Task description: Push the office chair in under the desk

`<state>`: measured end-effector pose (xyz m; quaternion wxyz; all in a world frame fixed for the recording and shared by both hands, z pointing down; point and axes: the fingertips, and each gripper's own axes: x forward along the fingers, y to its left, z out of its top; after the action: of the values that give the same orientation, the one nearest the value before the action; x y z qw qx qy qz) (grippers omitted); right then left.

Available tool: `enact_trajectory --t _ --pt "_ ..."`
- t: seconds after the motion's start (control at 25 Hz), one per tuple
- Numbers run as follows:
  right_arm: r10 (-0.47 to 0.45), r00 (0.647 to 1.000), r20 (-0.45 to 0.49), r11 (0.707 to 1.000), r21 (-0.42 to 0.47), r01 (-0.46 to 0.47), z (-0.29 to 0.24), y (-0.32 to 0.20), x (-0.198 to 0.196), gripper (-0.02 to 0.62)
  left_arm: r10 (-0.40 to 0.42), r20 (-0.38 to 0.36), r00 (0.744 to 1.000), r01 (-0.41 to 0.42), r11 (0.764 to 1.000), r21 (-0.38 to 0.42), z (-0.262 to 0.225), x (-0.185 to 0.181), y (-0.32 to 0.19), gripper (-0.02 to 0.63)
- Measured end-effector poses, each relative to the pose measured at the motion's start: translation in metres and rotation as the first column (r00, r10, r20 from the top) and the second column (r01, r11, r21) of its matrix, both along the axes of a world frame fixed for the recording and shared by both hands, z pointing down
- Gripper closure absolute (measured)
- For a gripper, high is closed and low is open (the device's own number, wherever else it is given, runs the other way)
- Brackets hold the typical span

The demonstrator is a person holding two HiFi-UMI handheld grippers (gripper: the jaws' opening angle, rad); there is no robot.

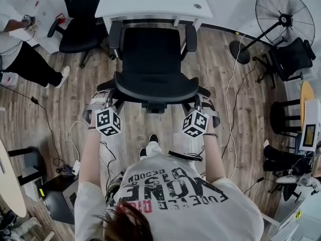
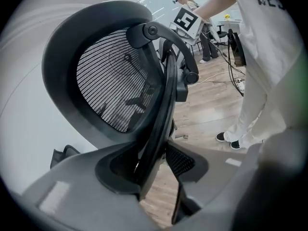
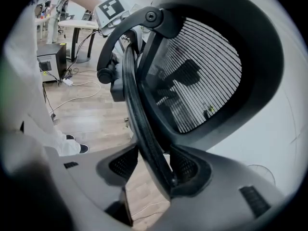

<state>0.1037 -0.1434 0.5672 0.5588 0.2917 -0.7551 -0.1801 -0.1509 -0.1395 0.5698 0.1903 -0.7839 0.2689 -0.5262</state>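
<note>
A black office chair (image 1: 150, 49) faces the white desk (image 1: 150, 4), its seat just short of the desk's front edge. I stand behind its mesh backrest (image 1: 155, 88). My left gripper (image 1: 104, 100) is shut on the backrest's left rim, my right gripper (image 1: 204, 100) on its right rim. In the left gripper view the rim (image 2: 161, 105) runs down between the jaws of the left gripper (image 2: 155, 170), which pinch it. The right gripper view shows the same: the rim (image 3: 137, 105) is clamped in the right gripper (image 3: 155, 170). The chair's base is hidden under the seat.
A second black chair (image 1: 77, 29) stands left of the desk, beside a seated person's leg (image 1: 30, 64). A standing fan (image 1: 283, 14) and another dark chair (image 1: 291, 56) are on the right. Cables (image 1: 228, 109) trail over the wooden floor; a black box (image 1: 60, 197) sits near left.
</note>
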Motion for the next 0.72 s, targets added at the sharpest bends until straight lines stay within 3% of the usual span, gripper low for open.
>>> enact_trajectory --t 0.72 --pt "-0.025 1.0 -0.001 1.0 0.016 0.025 0.002 -0.069 -0.009 0.397 -0.041 0.015 0.999 0.04 0.999 0.012 0.003 -0.01 -0.066 0.413"
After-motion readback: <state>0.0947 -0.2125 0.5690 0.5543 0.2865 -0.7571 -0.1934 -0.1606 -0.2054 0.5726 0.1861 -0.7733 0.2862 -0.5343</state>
